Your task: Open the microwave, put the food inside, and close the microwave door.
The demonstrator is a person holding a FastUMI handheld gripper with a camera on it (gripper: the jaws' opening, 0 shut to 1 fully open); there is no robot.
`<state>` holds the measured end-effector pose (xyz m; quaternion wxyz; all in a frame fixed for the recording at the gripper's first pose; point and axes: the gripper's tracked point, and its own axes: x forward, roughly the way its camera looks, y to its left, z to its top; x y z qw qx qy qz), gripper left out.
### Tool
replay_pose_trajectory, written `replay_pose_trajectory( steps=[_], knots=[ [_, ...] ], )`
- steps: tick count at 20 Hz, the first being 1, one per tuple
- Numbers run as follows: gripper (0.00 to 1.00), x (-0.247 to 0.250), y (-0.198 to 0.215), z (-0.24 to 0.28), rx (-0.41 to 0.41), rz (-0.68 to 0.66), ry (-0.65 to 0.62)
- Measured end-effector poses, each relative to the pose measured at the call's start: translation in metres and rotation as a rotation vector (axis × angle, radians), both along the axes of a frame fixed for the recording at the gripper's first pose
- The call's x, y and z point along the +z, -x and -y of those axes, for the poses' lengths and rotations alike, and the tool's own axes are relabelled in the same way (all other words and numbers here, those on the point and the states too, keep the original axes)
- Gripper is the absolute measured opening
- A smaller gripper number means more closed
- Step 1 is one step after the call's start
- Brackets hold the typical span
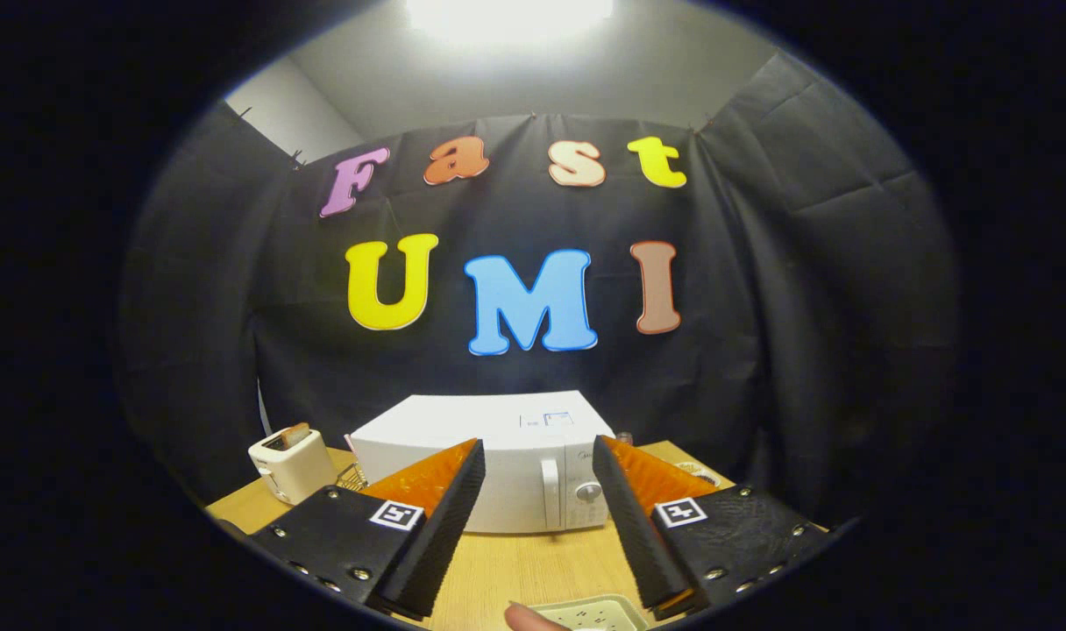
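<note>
No legible text anywhere. Gripper (538, 457), its fingers spread apart, bears a square black-and-white marker on each finger base; sticker on microwave (498, 456) top too small to read.

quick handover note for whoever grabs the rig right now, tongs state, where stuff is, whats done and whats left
Tongs: open, holding nothing, both fingers spread and aimed at the microwave.
Microwave: white, on the wooden table, beyond the fingertips; door shut, vertical handle and knob facing the tongs.
Toaster: on the table beside the microwave, something sticking out of its slot.
A pale tray-like item lies on the table close under the tongs, a fingertip beside it; whether it holds the food cannot be told.
Done: nothing yet.
Left: open the door, put the food in, close the door.
</note>
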<state>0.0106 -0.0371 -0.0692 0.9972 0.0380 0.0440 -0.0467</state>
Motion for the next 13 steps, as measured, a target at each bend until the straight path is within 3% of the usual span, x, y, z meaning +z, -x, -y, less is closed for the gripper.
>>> replay_pose_trajectory(
  steps=[2,13],
  knots=[
    [0.96,0.021,0.007,-0.010,0.031,0.039,-0.002],
    [0.97,0.043,0.006,-0.034,0.061,0.044,0.029]
  ],
)
